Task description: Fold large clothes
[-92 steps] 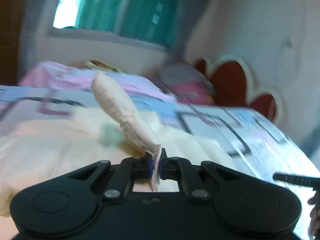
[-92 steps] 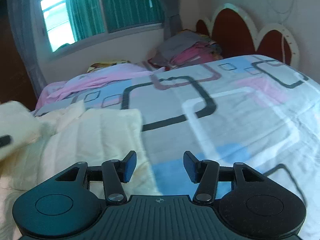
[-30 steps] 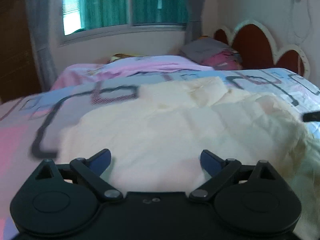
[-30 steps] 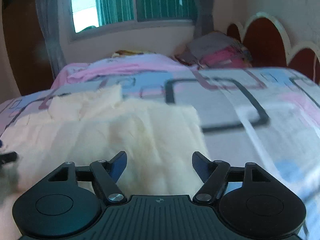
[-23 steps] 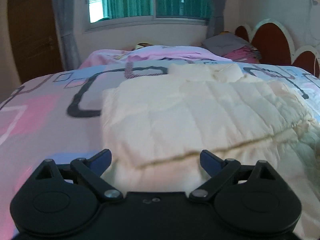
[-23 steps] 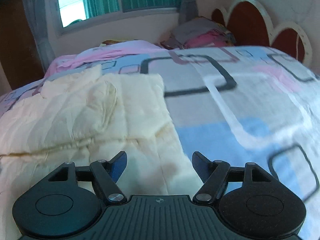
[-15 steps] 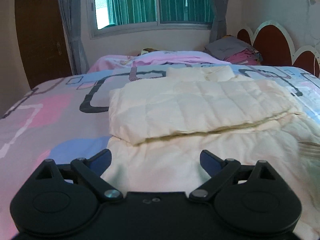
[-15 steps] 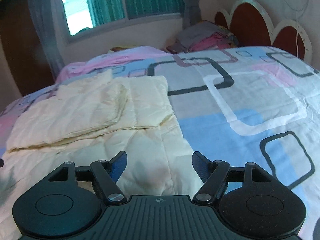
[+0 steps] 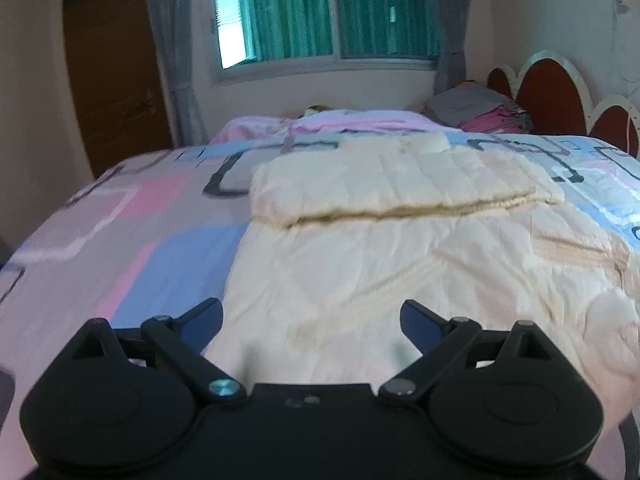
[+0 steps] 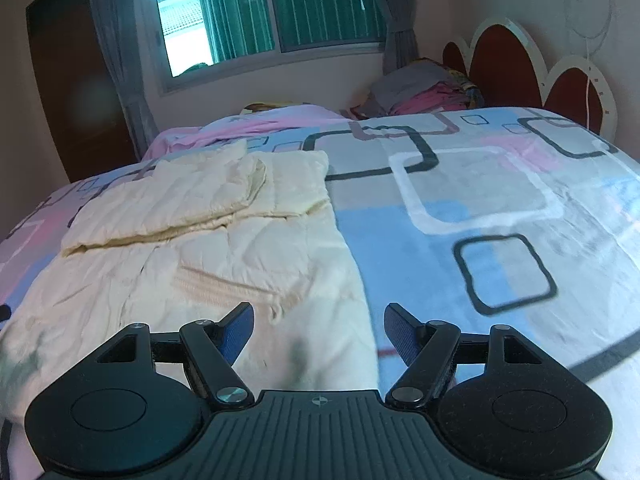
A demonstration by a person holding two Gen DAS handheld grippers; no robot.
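Both claws are spread wide with nothing in them: my left claw (image 9: pixel 312 316) hangs over the near left part of the cream jacket (image 9: pixel 400 280), my right claw (image 10: pixel 319 330) over its near right edge, where cloth meets the bed sheet (image 10: pixel 500 208). Jacket lies flat across the bed, with its far part already doubled over toward me, so there's a thick fold line (image 9: pixel 400 210) running side to side. My guess is I'm parked at the near hem so I can grab both corners and bring them up over that fold

Around it: a pink blanket (image 10: pixel 256 124) bunched at the far side, a pile of clothes (image 10: pixel 424 90) by the headboard (image 10: pixel 516 60), window (image 9: pixel 332 12) behind. Nothing really blocks the fold, though the near cloth is wrinkled and looks puffy, so it may spring back
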